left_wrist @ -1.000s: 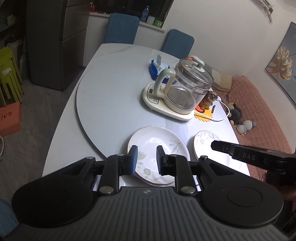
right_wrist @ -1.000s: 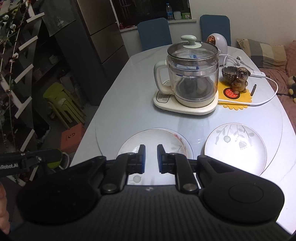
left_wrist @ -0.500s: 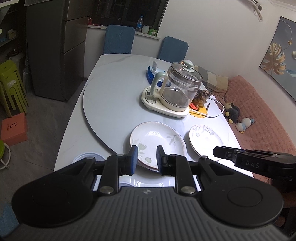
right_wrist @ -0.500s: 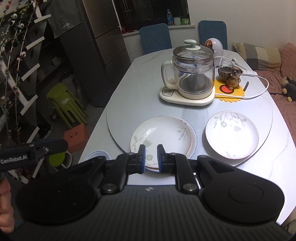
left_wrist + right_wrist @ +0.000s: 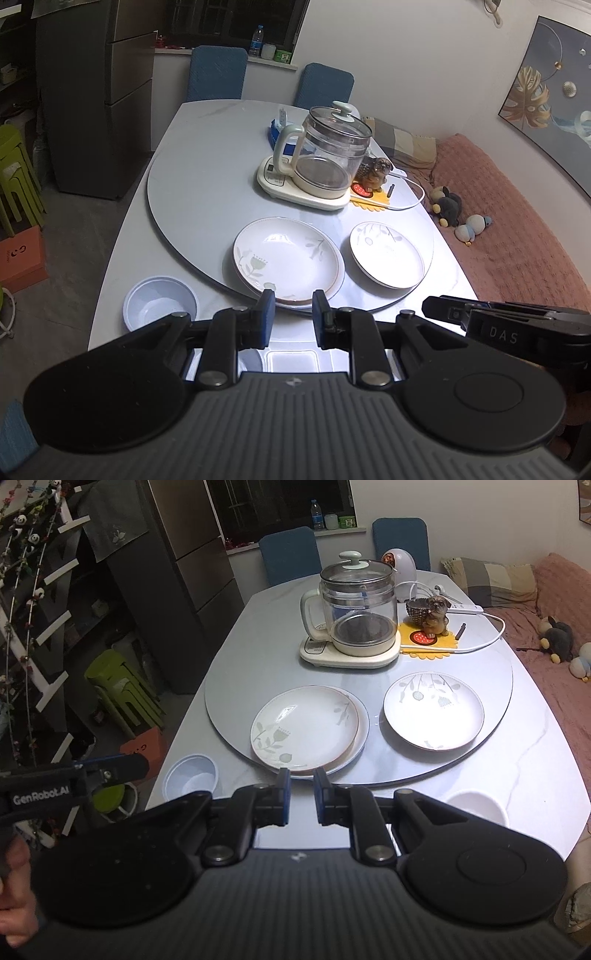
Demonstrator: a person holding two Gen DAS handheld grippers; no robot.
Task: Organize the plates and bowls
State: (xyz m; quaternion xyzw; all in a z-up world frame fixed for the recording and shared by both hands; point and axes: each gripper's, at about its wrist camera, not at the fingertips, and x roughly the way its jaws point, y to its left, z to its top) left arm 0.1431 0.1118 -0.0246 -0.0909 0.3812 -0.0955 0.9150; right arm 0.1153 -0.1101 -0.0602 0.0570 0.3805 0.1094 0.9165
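Left gripper (image 5: 290, 319) and right gripper (image 5: 301, 796): jaws slightly parted, holding nothing, above the surface's (image 5: 517, 760) near edge. Beyond lie stacked plates (image 5: 304, 732) and a plate (image 5: 433, 709). Both have pulled back since earlier, revealing a blue bowl (image 5: 160, 303).

The left gripper (image 5: 290, 314) points forward and a little down, its two blue-padded fingers (image 5: 266, 309) parted with a clear gap and nothing between them. The right gripper (image 5: 301, 792) is posed the same way, level beside it, its fingers (image 5: 283, 789) parted by a narrower gap, also empty. A bare hand (image 5: 14, 882) grips the left gripper's handle
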